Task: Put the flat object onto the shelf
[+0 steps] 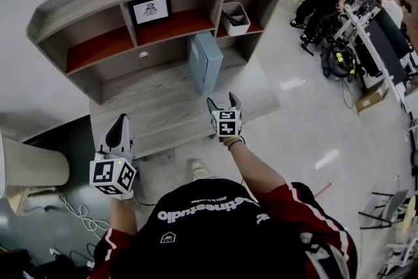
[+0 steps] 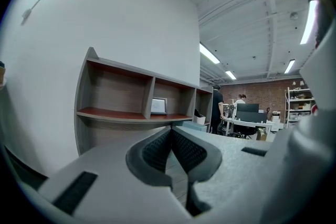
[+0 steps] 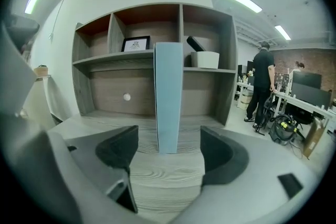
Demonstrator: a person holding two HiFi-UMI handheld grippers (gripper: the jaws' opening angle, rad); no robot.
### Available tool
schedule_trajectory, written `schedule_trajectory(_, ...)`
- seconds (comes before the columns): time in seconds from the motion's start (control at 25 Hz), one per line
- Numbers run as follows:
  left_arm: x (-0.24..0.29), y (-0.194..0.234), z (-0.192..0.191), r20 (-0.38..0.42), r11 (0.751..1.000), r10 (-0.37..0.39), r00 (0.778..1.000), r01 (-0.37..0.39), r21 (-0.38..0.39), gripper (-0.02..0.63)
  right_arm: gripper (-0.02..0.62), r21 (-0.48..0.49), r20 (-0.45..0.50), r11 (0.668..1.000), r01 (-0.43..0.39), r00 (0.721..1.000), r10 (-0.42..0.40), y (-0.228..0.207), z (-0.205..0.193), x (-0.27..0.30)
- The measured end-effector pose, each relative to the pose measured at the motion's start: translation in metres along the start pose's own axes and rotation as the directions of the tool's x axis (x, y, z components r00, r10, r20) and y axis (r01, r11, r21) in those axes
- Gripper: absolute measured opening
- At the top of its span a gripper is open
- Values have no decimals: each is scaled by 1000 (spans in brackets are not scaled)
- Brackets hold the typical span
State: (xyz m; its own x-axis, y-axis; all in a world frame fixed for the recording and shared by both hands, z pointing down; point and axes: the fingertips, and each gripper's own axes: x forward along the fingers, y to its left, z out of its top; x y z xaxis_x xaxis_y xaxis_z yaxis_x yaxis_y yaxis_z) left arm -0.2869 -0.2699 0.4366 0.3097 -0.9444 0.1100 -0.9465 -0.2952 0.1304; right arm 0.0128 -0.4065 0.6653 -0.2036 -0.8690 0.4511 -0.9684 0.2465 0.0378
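On the shelf (image 3: 157, 173) stands a thin pale-blue flat object (image 3: 168, 97).

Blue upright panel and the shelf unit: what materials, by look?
Pale blue upright flat panel: smooth, matte, uniform colour, no grain; painted board or plastic, can't tell which. Grey shelf unit: matte with regular wood grain, likely laminated board; upper shelf boards reddish-brown, smooth.

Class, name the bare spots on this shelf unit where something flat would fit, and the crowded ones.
Free: the upper left compartment, bordered by the unit's side wall and the divider beside the framed picture; also the lower wooden surface left of the upright blue panel. Taken: the middle compartment holds the picture, the right one a white bin.
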Motion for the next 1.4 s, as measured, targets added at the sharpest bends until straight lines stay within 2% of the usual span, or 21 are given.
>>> schedule_trajectory(0.36,-44,-4,4,20,999,-49,999,50,-11,6,359,20,91,1000,16,996,-18,14,29,-89)
schedule_trajectory(0.76,-59,-21,-2,29,995,-92,995,93,-31,6,337,48,191,998,-42,981,32,39,65,-182)
schedule_trajectory(1.12,-48,-70,13,55,993,-114,992,114,1,6,324,72,283,994,-83,957,59,8,102,-242)
schedule_trajectory(1.4,-42,-135,23,81,988,-155,985,155,2,6,258,62,335,992,-109,939,82,-30,117,-305)
